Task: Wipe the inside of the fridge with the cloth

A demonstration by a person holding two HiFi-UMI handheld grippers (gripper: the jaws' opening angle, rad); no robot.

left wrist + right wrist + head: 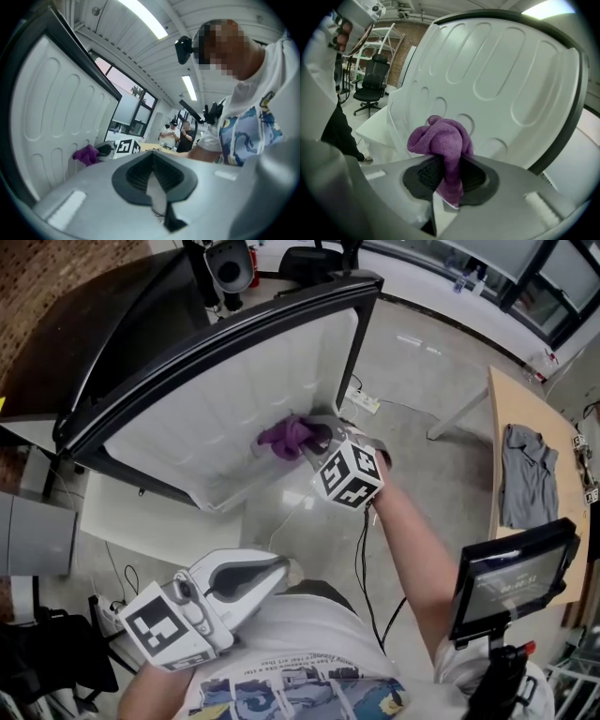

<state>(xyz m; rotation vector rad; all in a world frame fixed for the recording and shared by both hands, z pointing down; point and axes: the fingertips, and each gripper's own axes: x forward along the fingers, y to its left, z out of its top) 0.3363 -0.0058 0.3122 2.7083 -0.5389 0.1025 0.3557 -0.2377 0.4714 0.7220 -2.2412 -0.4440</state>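
Observation:
A purple cloth (289, 437) is bunched against the white ribbed inner panel of the open fridge door (234, 399). My right gripper (309, 442) is shut on the cloth (443, 147), which sticks out past its jaws toward the door panel (501, 79). My left gripper (281, 570) is held low near my chest, away from the fridge, its jaws closed with nothing between them. In the left gripper view (151, 174) the cloth (86, 153) and the right gripper's marker cube (124, 146) show in the distance by the door panel (56, 122).
The fridge's dark body (94, 334) lies at upper left. A wooden table (534, 474) with a grey garment (525, 474) stands at right. A black screen on a stand (511, 577) is at lower right. Cables (361, 549) trail on the floor. Two people (180, 136) stand far off.

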